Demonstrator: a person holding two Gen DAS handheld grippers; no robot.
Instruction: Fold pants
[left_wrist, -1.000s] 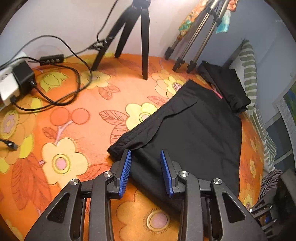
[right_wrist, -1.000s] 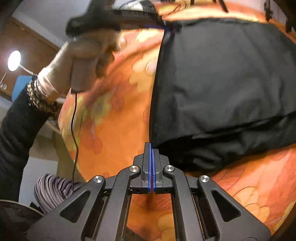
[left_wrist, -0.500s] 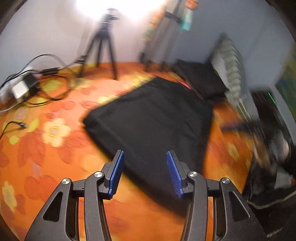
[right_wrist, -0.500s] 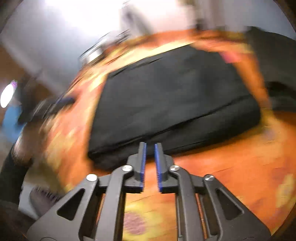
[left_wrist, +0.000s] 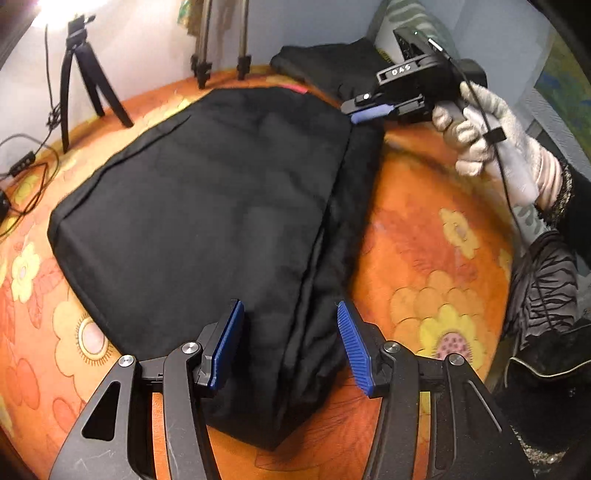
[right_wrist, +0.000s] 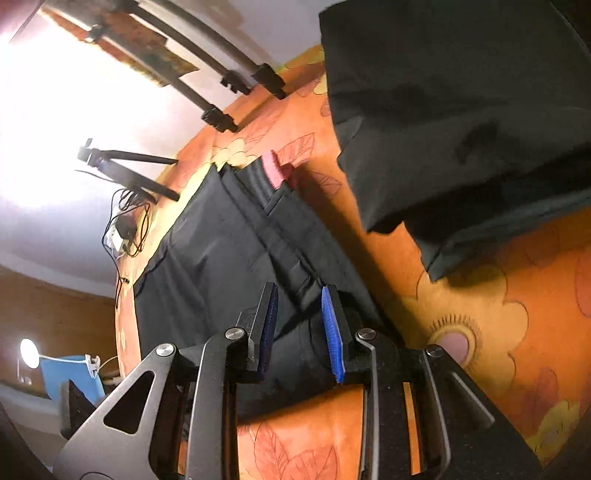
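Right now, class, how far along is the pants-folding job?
Done: the black pants lie folded into a compact rectangle on the orange floral cloth. In hand: nothing is gripped; the left gripper and right gripper are opening over opposite ends. Left: perhaps one more fold. A second dark garment lies beside it.

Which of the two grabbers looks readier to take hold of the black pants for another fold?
Probably the left gripper: its opening jaws straddle the near corner of the folded pants. The right gripper only reaches the far corner.
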